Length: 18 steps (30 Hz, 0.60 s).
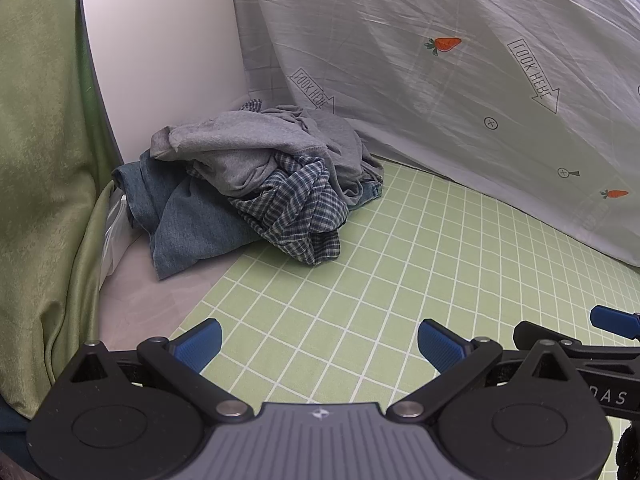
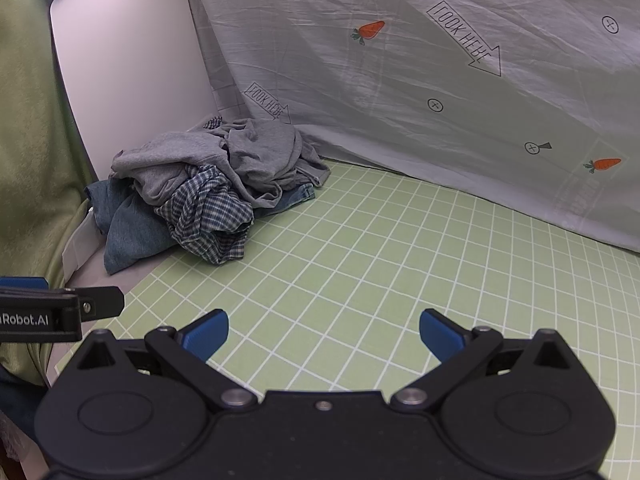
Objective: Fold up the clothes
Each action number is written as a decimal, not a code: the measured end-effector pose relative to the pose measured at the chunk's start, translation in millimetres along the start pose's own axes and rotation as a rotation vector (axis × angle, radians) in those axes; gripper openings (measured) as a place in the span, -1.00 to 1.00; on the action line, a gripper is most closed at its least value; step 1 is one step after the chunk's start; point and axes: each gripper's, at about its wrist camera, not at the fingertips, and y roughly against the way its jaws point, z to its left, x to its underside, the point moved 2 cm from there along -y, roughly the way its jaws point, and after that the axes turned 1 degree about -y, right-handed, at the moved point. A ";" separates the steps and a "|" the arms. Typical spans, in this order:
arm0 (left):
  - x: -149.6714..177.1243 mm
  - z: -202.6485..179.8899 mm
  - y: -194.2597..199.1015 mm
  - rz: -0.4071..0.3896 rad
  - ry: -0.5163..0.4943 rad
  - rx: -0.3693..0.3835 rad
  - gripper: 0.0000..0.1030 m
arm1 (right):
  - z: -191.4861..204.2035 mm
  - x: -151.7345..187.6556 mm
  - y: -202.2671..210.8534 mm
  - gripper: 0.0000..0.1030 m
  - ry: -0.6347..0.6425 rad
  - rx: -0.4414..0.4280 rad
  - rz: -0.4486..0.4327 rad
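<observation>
**Unfolded Heap Waits in the Corner, Both Grippers Empty**

Green gridded mat (image 1: pixel 400 264) covers the work surface, backed by a pale sheet printed with carrots (image 1: pixel 440 60) and, at the left of both frames, a green curtain (image 1: pixel 36 160).

Upper left of centre in each view lies the clothes pile (image 1: pixel 256 176): a grey sweatshirt (image 2: pixel 208 152) on top, a blue checked shirt (image 2: pixel 208 216) spilling forward, denim (image 1: pixel 184 220) beneath. Bunched against the white panel (image 2: pixel 132 80), it leaves the mat free, presumably as folding space.

Left gripper (image 1: pixel 318 344) and right gripper (image 2: pixel 324 334) hover side by side at bottom centre, jaws spread wide, holding nothing, well apart from the heap.

How many garments are in the pile cannot be told; its rear and underside are hidden.
</observation>
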 end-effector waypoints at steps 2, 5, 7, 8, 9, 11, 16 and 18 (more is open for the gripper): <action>-0.2 0.5 0.0 0.000 -0.002 0.001 0.99 | -0.1 0.6 0.1 0.99 -0.001 0.001 0.000; -0.6 1.0 0.0 -0.001 -0.002 0.002 0.99 | 0.2 0.6 0.1 0.99 -0.003 0.001 0.000; -0.8 0.8 -0.4 -0.001 -0.003 0.002 0.99 | 0.0 0.5 0.2 0.99 -0.003 0.001 -0.002; -0.8 0.5 -0.5 -0.001 -0.003 0.001 0.99 | -0.3 0.4 0.3 0.99 -0.003 0.002 -0.002; -0.8 0.3 -0.5 -0.001 -0.003 0.001 0.99 | -0.6 0.3 0.5 0.99 -0.003 0.002 -0.003; -0.7 0.5 -0.3 -0.003 -0.003 0.001 0.99 | -0.8 -0.1 0.9 0.99 -0.003 0.003 -0.005; -1.0 1.1 0.0 -0.002 -0.005 0.000 0.99 | -1.0 0.5 1.1 0.99 -0.006 0.004 -0.006; -1.5 1.3 0.0 -0.002 -0.010 0.019 0.99 | -0.9 1.0 1.1 0.99 -0.006 0.003 -0.006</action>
